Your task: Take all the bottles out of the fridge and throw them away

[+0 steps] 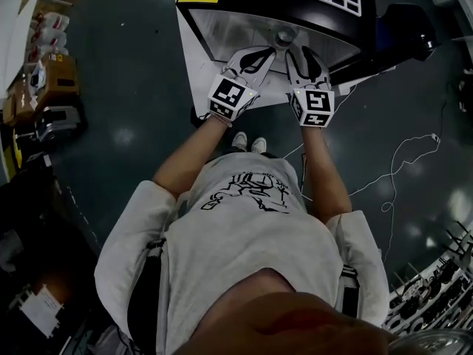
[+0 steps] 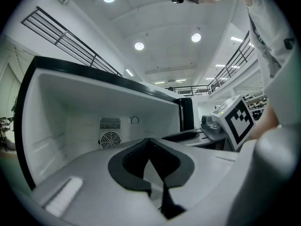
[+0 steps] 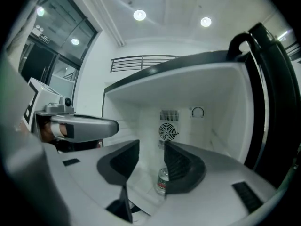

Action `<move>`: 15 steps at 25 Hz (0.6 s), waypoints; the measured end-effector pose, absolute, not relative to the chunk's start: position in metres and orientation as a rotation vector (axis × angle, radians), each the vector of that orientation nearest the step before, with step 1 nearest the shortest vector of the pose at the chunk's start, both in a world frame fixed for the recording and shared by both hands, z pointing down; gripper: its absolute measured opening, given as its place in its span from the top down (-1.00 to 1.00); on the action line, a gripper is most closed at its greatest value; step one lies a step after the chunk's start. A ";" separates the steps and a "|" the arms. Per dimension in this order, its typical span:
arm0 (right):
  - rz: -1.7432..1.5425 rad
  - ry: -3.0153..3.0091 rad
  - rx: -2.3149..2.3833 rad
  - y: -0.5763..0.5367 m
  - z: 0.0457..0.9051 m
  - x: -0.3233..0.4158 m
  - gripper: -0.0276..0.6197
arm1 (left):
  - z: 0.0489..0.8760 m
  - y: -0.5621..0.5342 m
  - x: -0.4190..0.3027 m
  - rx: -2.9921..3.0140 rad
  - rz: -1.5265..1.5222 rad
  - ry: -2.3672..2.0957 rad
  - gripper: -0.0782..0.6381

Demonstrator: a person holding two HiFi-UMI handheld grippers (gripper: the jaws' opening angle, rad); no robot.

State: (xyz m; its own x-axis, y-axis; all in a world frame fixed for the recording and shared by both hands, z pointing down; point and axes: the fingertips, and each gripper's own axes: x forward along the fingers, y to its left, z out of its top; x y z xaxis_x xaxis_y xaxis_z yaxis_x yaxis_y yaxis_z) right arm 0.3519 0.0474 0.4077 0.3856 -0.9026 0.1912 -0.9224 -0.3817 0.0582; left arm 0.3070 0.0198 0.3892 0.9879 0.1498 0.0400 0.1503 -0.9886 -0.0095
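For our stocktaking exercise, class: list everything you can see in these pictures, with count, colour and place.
Fridge: one, white inside with black rim, open before the person.
Bottle: one, clear with a label, upright on the fridge floor.
Fan grille: one, white, on the fridge's back wall.
Cable: one, white, on the floor at the person's right.
Left tongs: one, grey, jaws shut, at the fridge mouth.
Right tongs: one, grey, jaws open, bottle ahead between them, not gripped.
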 end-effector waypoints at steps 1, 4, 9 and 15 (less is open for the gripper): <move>0.188 -1.642 2.484 0.045 0.410 0.356 0.49 | 0.393 0.017 0.310 -3.117 -0.067 -0.230 0.76; 0.192 -1.611 2.496 0.039 0.419 0.368 0.47 | 0.403 0.012 0.318 -3.108 -0.082 -0.218 0.76; 0.223 -1.573 2.513 0.026 0.432 0.388 0.45 | 0.411 0.002 0.334 -3.104 -0.066 -0.211 0.76; 0.266 -1.553 2.520 0.010 0.447 0.410 0.40 | 0.421 -0.008 0.355 -3.100 -0.063 -0.201 0.76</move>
